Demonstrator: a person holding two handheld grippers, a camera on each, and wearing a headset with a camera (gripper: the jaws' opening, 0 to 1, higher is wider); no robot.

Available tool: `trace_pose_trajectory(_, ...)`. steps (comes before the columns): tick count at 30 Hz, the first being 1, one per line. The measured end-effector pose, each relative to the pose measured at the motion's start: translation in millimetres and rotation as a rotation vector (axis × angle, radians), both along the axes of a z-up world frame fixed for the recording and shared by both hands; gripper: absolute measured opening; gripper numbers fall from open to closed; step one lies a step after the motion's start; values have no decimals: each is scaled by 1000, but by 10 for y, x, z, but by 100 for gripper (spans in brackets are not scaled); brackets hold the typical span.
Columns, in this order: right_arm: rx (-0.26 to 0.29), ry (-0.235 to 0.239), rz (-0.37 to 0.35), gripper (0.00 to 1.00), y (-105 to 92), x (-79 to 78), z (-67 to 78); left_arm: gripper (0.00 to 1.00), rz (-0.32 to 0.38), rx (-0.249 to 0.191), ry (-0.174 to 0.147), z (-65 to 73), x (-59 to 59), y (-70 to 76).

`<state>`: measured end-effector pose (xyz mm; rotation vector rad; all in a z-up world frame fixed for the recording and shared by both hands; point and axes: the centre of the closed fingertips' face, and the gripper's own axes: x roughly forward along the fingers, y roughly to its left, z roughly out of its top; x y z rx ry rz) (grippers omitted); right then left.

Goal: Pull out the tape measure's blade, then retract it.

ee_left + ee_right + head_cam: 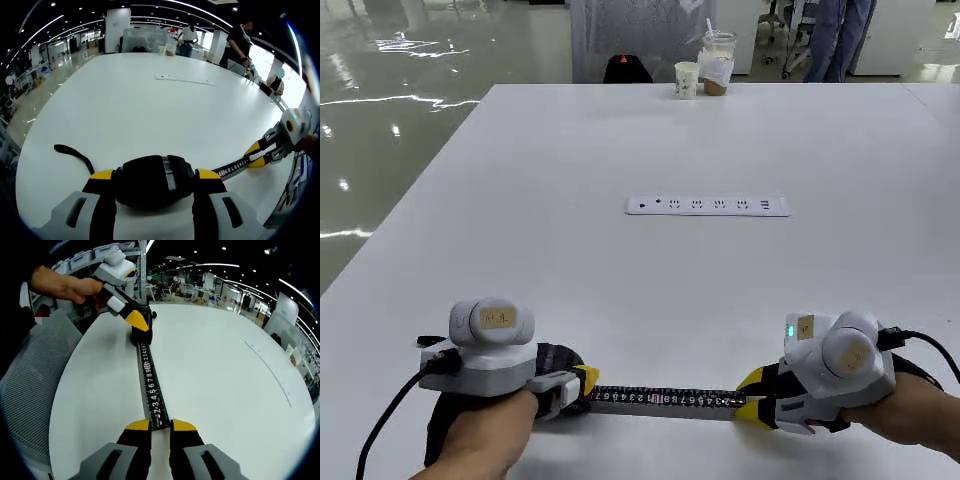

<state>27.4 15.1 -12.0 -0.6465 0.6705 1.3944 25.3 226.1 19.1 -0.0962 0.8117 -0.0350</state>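
Nearest me, my left gripper (155, 175) is clamped on the black tape measure case (560, 362), one yellow tip on each side of it, pinning it against the white table (670, 140). The case's black strap (75, 152) trails loose on the tabletop to the left. My right gripper (160, 426) is pinched shut on the free end of the blade (151, 390), with the low numbers just ahead of my tips. The blade lies flat on the table, print side up, and runs in a straight line from my right tips to the mouth of the case. I judge the pull-out as good as done: a fair stretch of blade is out and the grippers are well apart, though I can't tell from here whether the draw has reached its end. If it has, the retract comes next. For that I would hold the left grip on the case firm so it doesn't skid. I would walk the right gripper back toward it along the same line and hold onto the tip the whole way, so the spring doesn't snap the blade home or kink it. Farther out, a white power strip (707, 206) lies mid-table, well clear of the work. A paper cup (687, 79) stands by the far edge.
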Motion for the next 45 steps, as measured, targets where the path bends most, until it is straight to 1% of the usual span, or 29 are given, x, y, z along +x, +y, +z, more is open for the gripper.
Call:
trace_pose_trajectory(17, 18, 9, 7, 10, 177, -29, -8, 56, -6, 1, 4, 2, -8, -7)
trace_pose_trajectory(22, 18, 11, 11, 10, 217, -36, -3, 56, -12, 5, 5, -3, -8, -9)
trace_pose_trajectory(45, 29, 23, 18, 10, 421, -61, -14, 56, -13, 0, 6, -7, -16, -12)
